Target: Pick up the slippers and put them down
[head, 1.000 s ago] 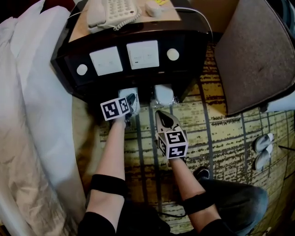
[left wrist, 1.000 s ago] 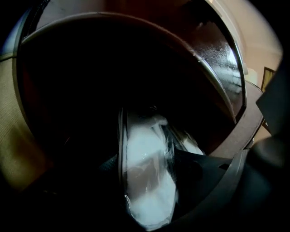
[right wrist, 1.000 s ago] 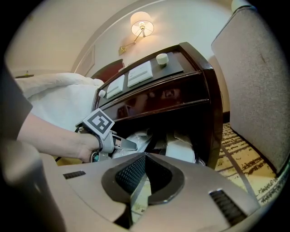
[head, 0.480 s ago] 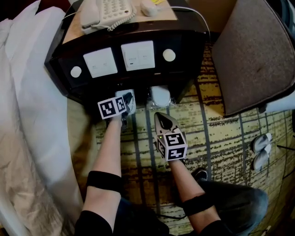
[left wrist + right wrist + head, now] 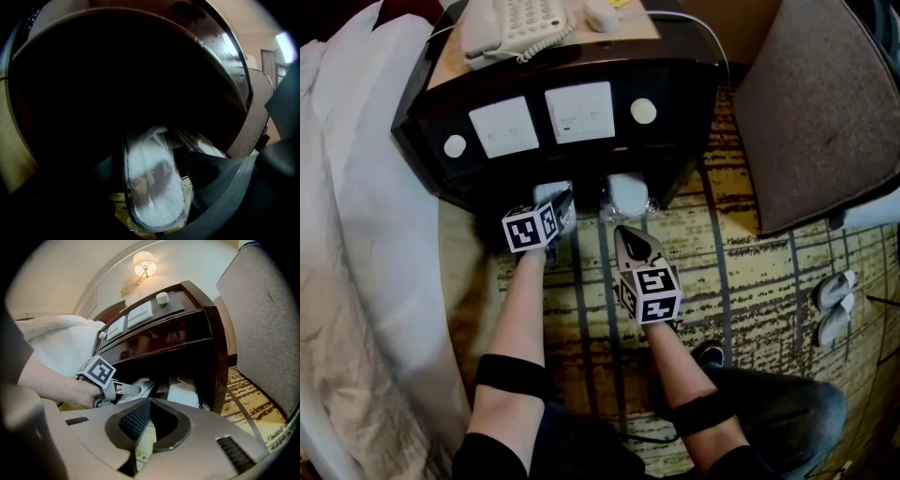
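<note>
White plastic-wrapped slipper [image 5: 152, 187] under nightstand [image 5: 694, 103], loose between left gripper [image 5: 564, 211] jaws, just opened; right gripper [image 5: 633, 242] clenched, empty.

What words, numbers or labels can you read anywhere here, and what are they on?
No text reads clearly in any view.
Cream telephone keypad: the key digits are too small to read.
White switch panels on the dark wooden nightstand: only tiny marks, unreadable.
Plastic-wrapped white slipper: brownish print, too blurred to read.
</note>
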A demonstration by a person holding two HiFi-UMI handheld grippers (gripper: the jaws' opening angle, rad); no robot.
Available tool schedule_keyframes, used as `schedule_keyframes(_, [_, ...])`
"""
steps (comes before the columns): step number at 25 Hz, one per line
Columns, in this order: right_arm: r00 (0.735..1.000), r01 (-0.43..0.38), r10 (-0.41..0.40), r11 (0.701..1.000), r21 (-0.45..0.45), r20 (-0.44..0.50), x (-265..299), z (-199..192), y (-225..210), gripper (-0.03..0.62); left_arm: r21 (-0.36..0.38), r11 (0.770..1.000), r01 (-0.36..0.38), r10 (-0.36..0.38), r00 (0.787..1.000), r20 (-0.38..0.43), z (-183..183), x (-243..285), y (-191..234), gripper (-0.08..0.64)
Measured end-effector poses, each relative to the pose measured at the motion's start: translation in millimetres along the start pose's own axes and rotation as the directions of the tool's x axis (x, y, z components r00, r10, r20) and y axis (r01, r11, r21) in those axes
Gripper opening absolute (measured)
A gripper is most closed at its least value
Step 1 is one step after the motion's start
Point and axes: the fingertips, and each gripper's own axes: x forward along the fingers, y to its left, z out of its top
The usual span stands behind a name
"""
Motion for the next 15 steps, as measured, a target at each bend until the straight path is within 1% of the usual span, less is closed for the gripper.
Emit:
schedule_keyframes(3, [1.000,-0.009,0.009,1.000,0.009,0.006,3,1,1,0.004,0.030,0.999,0.018,-0.019,0.999,0.033,2,-5,-4,0.483])
schedule_keyframes(6, [1.000,-0.018,0.017,0.999,0.042,0.008,7,1,1,0.003,0.055,0.998,0.027,-0.029,0.999,0.039,-3,-14,-10,0.481])
schedule_keyframes(7, [1.000,-0.019,0.019,0.998,0.053,0.006,8,2,1,0.003,0.066,0.998,0.024,-0.026,0.999,0.039,-4,-18,-12,0.455])
schedule_keyframes(9, [1.000,-0.024,0.025,0.997,0.072,-0.006,10,4,3,0.003,0.093,0.996,0.004,-0.008,0.999,0.050,-3,-29,-13,0.318])
schedule_keyframes(10, [0.999,-0.028,0.030,0.997,0.077,-0.016,10,6,5,0.003,0.105,0.994,-0.011,0.005,0.998,0.058,-2,-36,-13,0.237])
schedule_keyframes(13, [0.998,-0.039,0.044,0.996,0.084,-0.053,2,19,14,0.003,0.132,0.989,-0.065,0.053,0.995,0.087,7,-65,-13,0.051])
schedule_keyframes(14, [0.997,-0.042,0.048,0.995,0.085,-0.066,-3,26,19,0.003,0.135,0.988,-0.078,0.066,0.993,0.094,11,-76,-14,0.008])
schedule_keyframes(15, [0.995,-0.047,0.054,0.995,0.085,-0.079,-9,35,24,0.003,0.133,0.987,-0.086,0.073,0.993,0.097,15,-89,-15,0.008])
